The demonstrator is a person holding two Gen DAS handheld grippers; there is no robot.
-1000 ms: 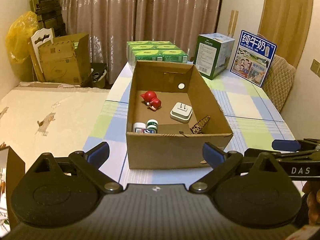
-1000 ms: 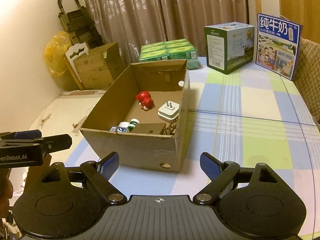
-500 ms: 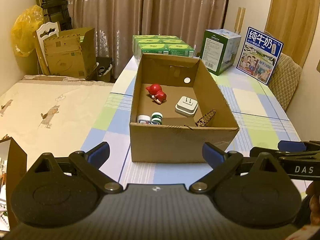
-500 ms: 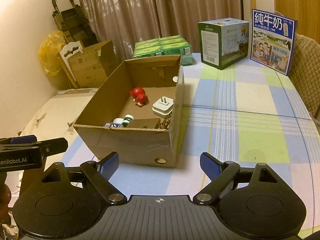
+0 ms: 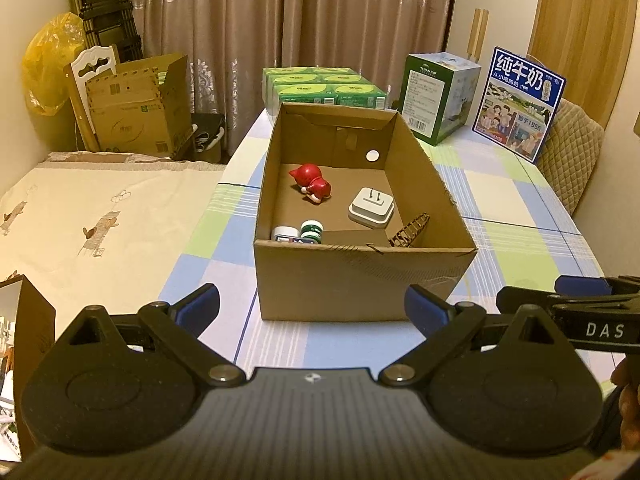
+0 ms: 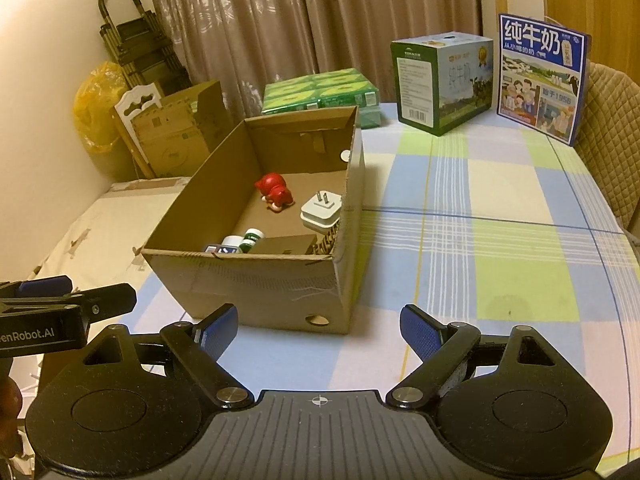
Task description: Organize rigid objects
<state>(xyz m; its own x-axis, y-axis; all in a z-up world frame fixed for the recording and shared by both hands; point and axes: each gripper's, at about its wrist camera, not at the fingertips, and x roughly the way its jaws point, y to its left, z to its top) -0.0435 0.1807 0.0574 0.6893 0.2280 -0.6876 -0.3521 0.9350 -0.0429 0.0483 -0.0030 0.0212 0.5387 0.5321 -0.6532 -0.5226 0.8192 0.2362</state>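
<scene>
My cardboard box (image 5: 360,276) sits mid-frame on the table (image 5: 520,208), with the other cartons behind it.

In my left wrist view, the box holds a figurine (image 5: 311,184) toward its upper left, a plug adapter (image 5: 371,207) to the right of that, two small bottles (image 5: 298,233) at the lower left behind the near wall, and a lattice piece (image 5: 412,230) leaning at the lower right. Behind the box lies a stack of packs (image 5: 320,88); right of those stands a carton (image 5: 438,96), then a milk box (image 5: 520,104) at upper right. A bed (image 5: 100,216) fills the left.
</scene>
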